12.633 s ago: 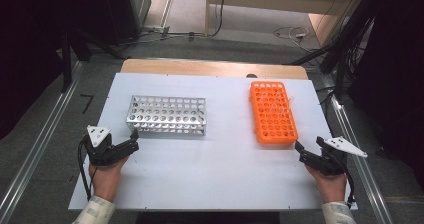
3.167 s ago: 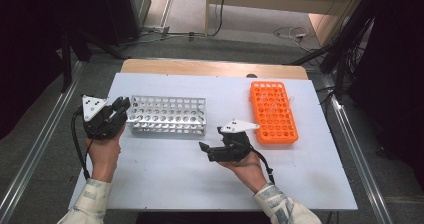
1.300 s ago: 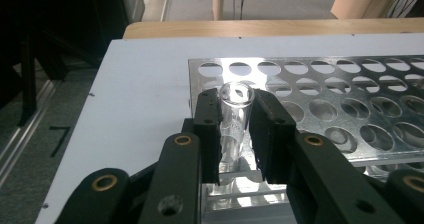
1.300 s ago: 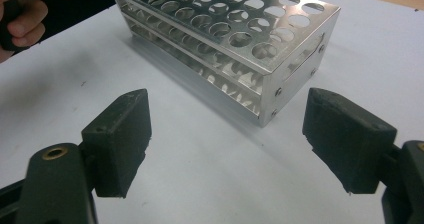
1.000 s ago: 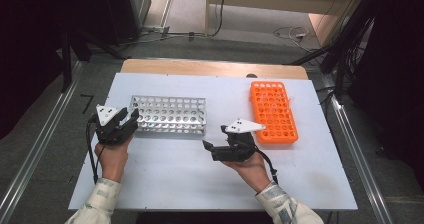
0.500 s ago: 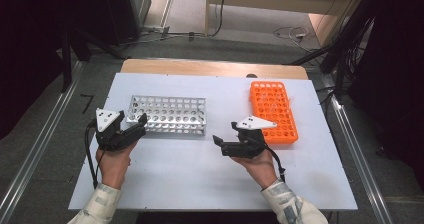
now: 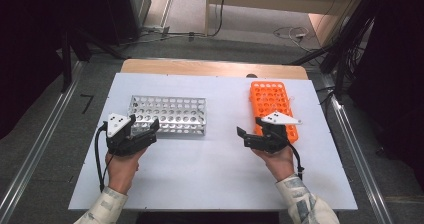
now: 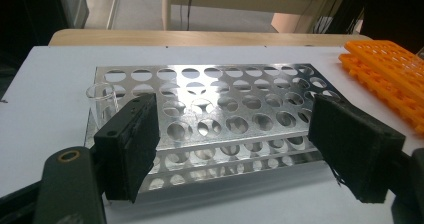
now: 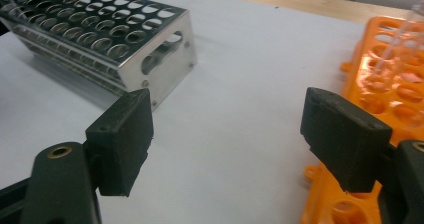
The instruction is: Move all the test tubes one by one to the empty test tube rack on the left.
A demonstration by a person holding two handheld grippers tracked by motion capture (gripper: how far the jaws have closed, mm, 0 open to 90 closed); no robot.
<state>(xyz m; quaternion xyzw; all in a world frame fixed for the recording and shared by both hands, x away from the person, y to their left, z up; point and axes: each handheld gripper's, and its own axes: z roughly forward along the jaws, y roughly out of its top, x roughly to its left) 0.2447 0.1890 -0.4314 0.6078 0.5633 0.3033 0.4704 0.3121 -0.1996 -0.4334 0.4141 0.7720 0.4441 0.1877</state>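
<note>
A shiny metal tube rack stands at the table's left-middle, and an orange plastic rack lies to its right. My left gripper sits at the metal rack's near left corner. Its jaws have just been opening and stand wide apart in the left gripper view, holding nothing. A clear glass tube stands in the metal rack near its left end. My right gripper is open beside the orange rack's near end, pointing left. The right gripper view shows its open gripper over bare table, with the orange rack alongside.
The white table top has a wooden strip along its far edge. Metal rails run along the floor on both sides. A clear tube stands in the orange rack. Dark equipment and cables surround the table.
My right gripper has moved right, from mid-table to the orange rack's near end. My left gripper has shifted slightly right and nearer me, beside the metal rack.
</note>
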